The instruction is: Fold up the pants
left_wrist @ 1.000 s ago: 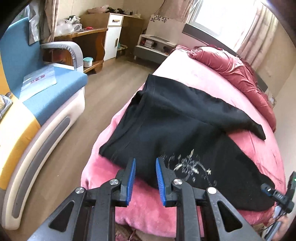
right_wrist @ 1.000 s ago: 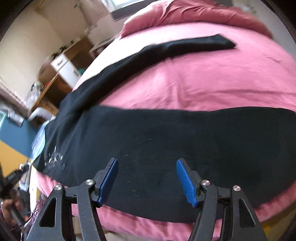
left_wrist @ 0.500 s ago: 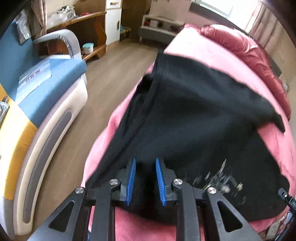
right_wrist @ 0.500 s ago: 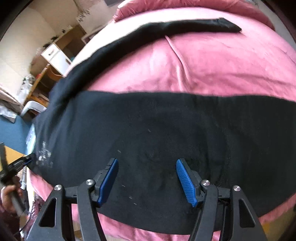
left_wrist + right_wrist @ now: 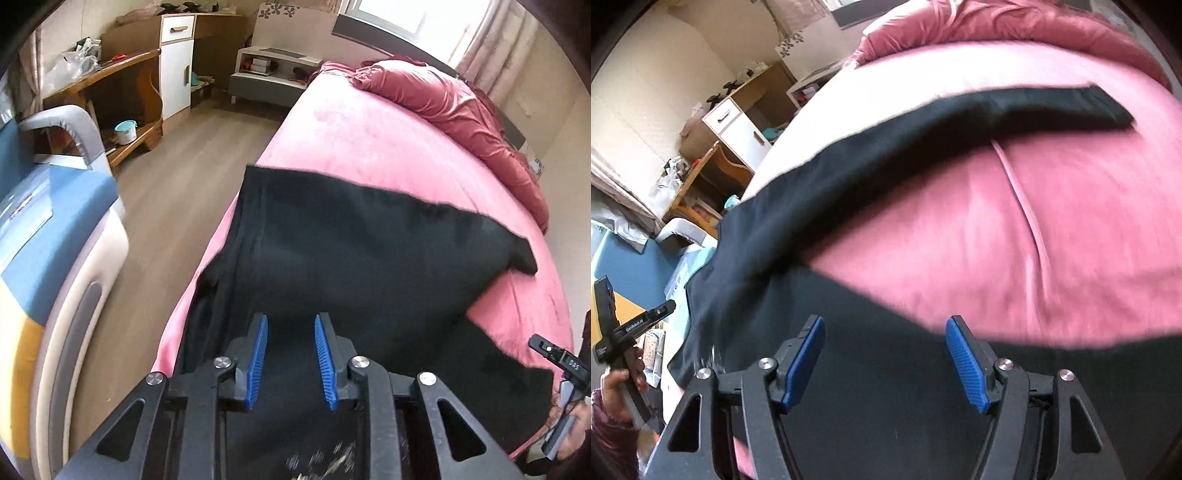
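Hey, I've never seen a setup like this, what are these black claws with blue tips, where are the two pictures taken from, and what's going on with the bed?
No robot here: a person holds a hand-held gripper in each hand, each with a camera looking along its blue fingers. One picture is from the left gripper, whose jaws are opening; the other is from the right gripper, which is open. Both hover over black pants spread on a pink bed, legs apart. Neither grips anything. In the right view, the person's hand holds the other gripper's handle.
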`<state>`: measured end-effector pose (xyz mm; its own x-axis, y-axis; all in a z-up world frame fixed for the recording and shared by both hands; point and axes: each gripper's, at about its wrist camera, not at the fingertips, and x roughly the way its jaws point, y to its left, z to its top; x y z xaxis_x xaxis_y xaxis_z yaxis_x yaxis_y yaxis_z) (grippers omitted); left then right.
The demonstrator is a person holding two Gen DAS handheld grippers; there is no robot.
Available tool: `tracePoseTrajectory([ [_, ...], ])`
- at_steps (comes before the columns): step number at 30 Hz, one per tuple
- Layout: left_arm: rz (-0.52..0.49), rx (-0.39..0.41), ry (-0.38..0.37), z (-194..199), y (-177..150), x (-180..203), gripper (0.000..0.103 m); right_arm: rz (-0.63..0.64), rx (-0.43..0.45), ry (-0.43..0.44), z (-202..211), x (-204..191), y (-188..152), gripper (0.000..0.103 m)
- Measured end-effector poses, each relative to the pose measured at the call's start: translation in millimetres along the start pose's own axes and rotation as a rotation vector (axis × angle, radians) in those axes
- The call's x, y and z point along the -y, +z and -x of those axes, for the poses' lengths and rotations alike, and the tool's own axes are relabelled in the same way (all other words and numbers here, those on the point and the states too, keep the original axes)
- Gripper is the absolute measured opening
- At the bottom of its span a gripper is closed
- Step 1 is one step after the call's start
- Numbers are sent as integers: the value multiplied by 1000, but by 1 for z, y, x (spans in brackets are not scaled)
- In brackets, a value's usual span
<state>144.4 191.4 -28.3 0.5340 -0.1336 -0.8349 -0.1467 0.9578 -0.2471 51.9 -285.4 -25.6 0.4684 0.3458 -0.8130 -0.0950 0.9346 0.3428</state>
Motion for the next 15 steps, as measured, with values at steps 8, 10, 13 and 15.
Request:
tracePoseTrajectory([
  [8, 120, -42, -35, -44, 73, -19, 29, 56, 14, -8, -32, -18, 63, 69],
  [10, 149, -44, -29, -57, 93, -23, 29, 78, 11, -21, -42, -22, 78, 69],
  [13, 164, -50, -10, -76, 116, -25, 30, 100, 5, -25, -55, -27, 99, 69],
  [15, 190, -70, -26, -90, 128, -28, 31, 116, 3, -32, -63, -29, 112, 69],
])
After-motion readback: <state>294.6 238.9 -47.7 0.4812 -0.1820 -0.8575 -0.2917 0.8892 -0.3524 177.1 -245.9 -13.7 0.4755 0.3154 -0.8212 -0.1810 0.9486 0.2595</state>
